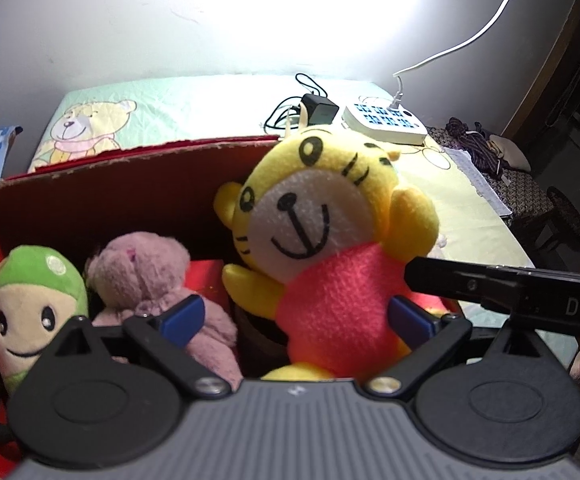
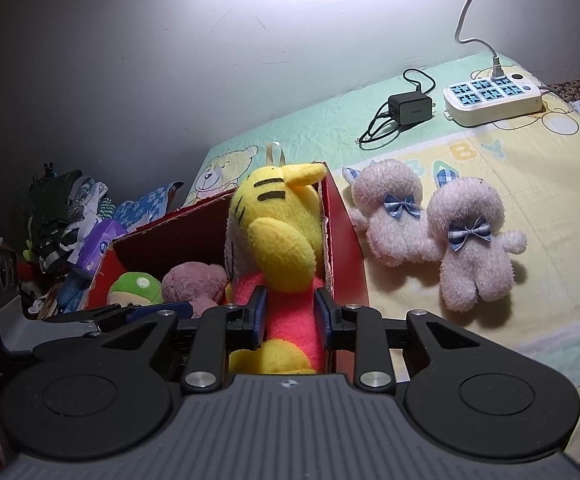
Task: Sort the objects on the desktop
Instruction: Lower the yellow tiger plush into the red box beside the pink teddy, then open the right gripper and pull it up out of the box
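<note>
A yellow tiger plush point(image 1: 322, 216) in a red top stands upright at the right end of the red cardboard box point(image 1: 109, 196). My right gripper point(image 2: 292, 316) is shut on the tiger plush point(image 2: 277, 240), its blue pads pressing the red body from both sides. My left gripper point(image 1: 296, 318) is open wide around the plush's lower body, with one pad over a pink plush point(image 1: 141, 276). A green-capped plush point(image 1: 29, 300) lies at the box's left end. Two white fluffy plushes with blue bows point(image 2: 390, 216) point(image 2: 474, 248) lie on the blanket to the right of the box point(image 2: 346, 240).
A white power strip point(image 2: 494, 98) with a plugged-in cable and a black charger point(image 2: 410, 108) sit at the back of the bear-print blanket point(image 2: 530, 184). Clothes and packets are piled point(image 2: 69, 216) left of the box. A wall stands close behind.
</note>
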